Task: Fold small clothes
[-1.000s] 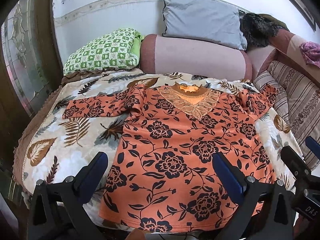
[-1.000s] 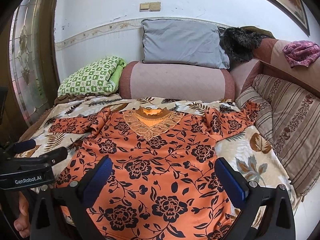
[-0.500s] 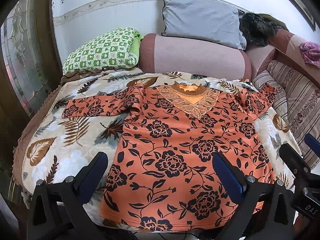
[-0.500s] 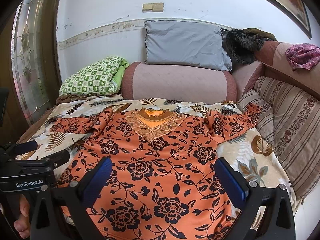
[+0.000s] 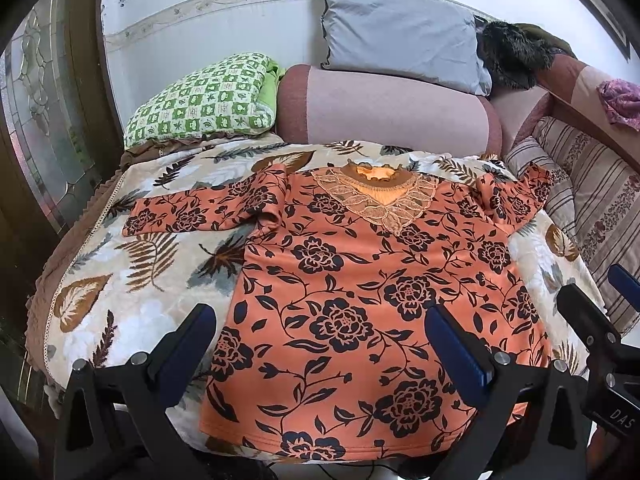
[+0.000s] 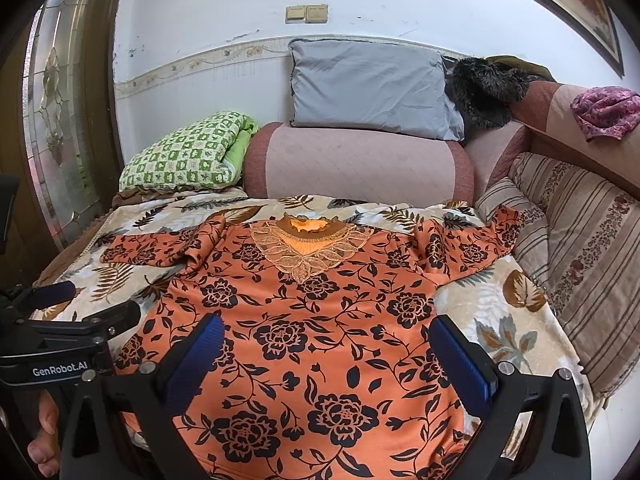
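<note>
An orange blouse with black flowers and a lace neckline lies flat, face up, on a leaf-print blanket, collar at the far side, hem near me. It also shows in the right wrist view. Its left sleeve lies spread out; its right sleeve reaches the striped cushion. My left gripper is open and empty above the hem's left half. My right gripper is open and empty above the hem's right half. The left gripper also appears at the left edge of the right wrist view.
A green checked pillow and a grey pillow lie at the back on a pink bolster. A striped cushion runs along the right. A dark furry item and a pink cloth sit on the backrest. A glass door stands at left.
Both grippers have drawn back and risen slightly, so the blouse sits a little lower in both views. The blouse has not moved. Both grippers stay open.
</note>
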The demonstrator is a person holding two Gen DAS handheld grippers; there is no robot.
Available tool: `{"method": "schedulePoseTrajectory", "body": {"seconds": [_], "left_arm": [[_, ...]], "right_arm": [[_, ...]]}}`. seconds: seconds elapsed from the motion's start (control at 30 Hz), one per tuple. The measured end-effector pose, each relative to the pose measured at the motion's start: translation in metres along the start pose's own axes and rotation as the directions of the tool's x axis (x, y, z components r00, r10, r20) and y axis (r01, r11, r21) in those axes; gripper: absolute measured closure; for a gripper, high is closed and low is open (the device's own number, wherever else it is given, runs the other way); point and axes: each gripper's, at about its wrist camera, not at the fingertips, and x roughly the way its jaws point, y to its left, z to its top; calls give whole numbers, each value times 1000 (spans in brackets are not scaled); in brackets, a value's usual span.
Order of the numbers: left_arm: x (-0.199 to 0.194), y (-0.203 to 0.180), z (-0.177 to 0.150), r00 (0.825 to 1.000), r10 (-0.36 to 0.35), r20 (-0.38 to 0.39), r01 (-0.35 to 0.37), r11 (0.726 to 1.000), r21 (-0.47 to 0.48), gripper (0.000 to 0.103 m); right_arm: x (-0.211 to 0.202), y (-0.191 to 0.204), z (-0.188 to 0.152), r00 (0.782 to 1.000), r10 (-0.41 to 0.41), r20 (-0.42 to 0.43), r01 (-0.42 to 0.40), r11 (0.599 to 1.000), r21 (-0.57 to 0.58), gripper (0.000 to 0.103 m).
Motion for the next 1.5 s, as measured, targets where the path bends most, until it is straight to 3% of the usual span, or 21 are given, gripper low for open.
{"method": "schedulePoseTrajectory", "body": {"seconds": [0.7, 0.8, 0.93, 1.1, 1.13, 1.2, 1.23, 1.27, 1.3, 1.37, 1.5], "left_arm": [[8, -1, 0, 1000, 6, -19, -6, 1000, -3, 0], [11, 3, -1, 1000, 6, -21, -6, 1000, -21, 0], [22, 21, -2, 999, -4, -42, -1, 994, -107, 0], [40, 37, -4, 998, 33, -62, -42, 987, -157, 0], [45, 38, -5, 997, 36, -69, -47, 986, -161, 0], [57, 39, -6, 995, 30, -92, -45, 985, -167, 0], [63, 39, -6, 994, 28, -102, -44, 985, -165, 0], [69, 38, -6, 993, 32, -114, -50, 986, -160, 0], [74, 38, -6, 992, 35, -124, -54, 987, -153, 0], [87, 35, -5, 989, 42, -140, -61, 989, -133, 0], [112, 33, -4, 985, 55, -164, -76, 990, -121, 0]], "right_arm": [[10, -3, -2, 1000, 8, -15, -7, 1000, 22, 0], [16, -9, -2, 999, 30, -26, -29, 999, 40, 0], [34, -45, 0, 991, 113, -69, -101, 982, 162, 0], [74, -134, 11, 987, 145, -68, -108, 919, 380, 0], [85, -157, 13, 984, 164, -63, -120, 888, 443, 0], [120, -204, 9, 959, 273, -72, -175, 774, 608, 0], [141, -226, 3, 935, 348, -64, -210, 690, 692, 0], [157, -246, -5, 926, 374, -47, -214, 624, 752, 0], [169, -261, -9, 930, 364, -50, -191, 596, 780, 1], [188, -288, -4, 951, 300, -78, -132, 618, 775, 2], [213, -334, 37, 990, 102, -94, -11, 734, 679, 12]]}}
